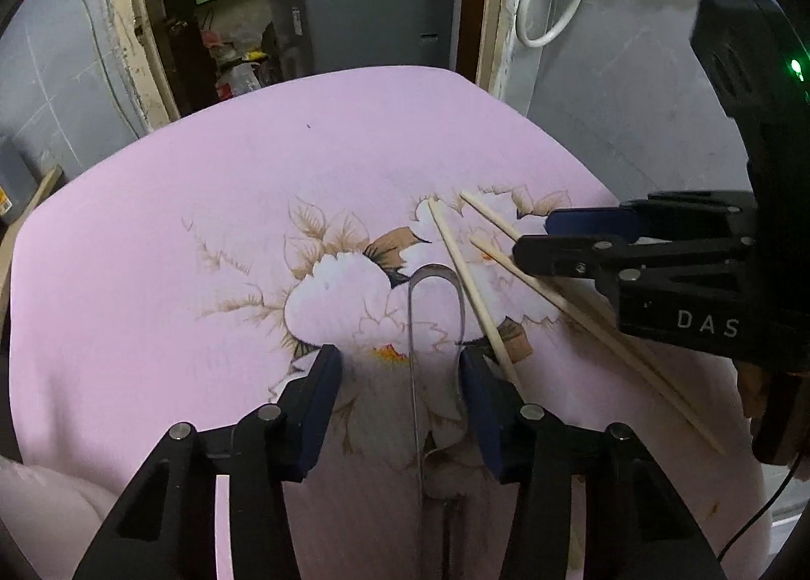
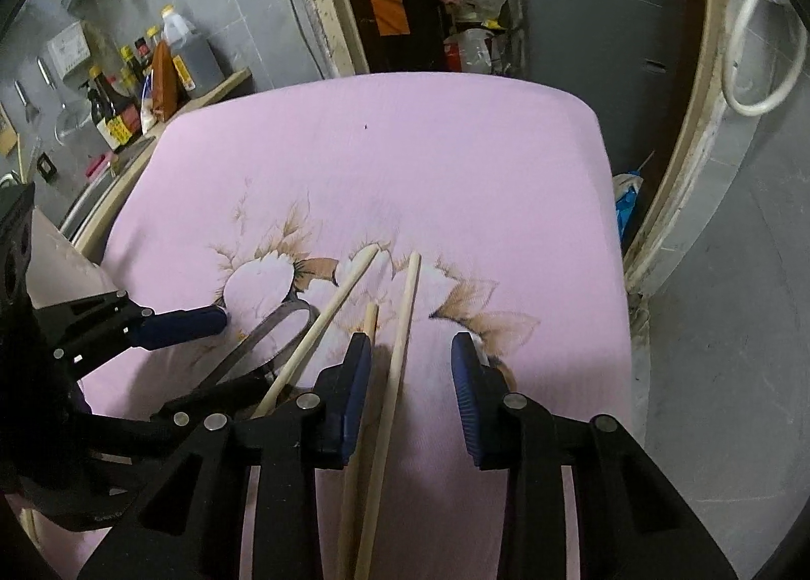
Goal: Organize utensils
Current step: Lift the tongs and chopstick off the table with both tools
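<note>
A looped metal pair of tongs (image 1: 435, 296) lies on the pink flowered cloth (image 1: 202, 225), between the fingers of my left gripper (image 1: 400, 377). Its right arm runs close along the right pad and the left pad stands apart, so the jaws are open. Three wooden chopsticks (image 1: 471, 286) lie to the right of the tongs. My right gripper (image 2: 410, 377) is open over one chopstick (image 2: 400, 352), which lies between its pads without being pinched. A second chopstick (image 2: 369, 322) passes under its left finger. A third chopstick (image 2: 324, 322) lies further left, beside the tongs (image 2: 273, 332).
The cloth (image 2: 405, 150) covers a table whose far edge faces a doorway and a grey cabinet (image 2: 597, 13). Sauce bottles (image 2: 116, 109) stand on a shelf at the left. The right gripper (image 1: 552, 233) reaches in from the right in the left wrist view.
</note>
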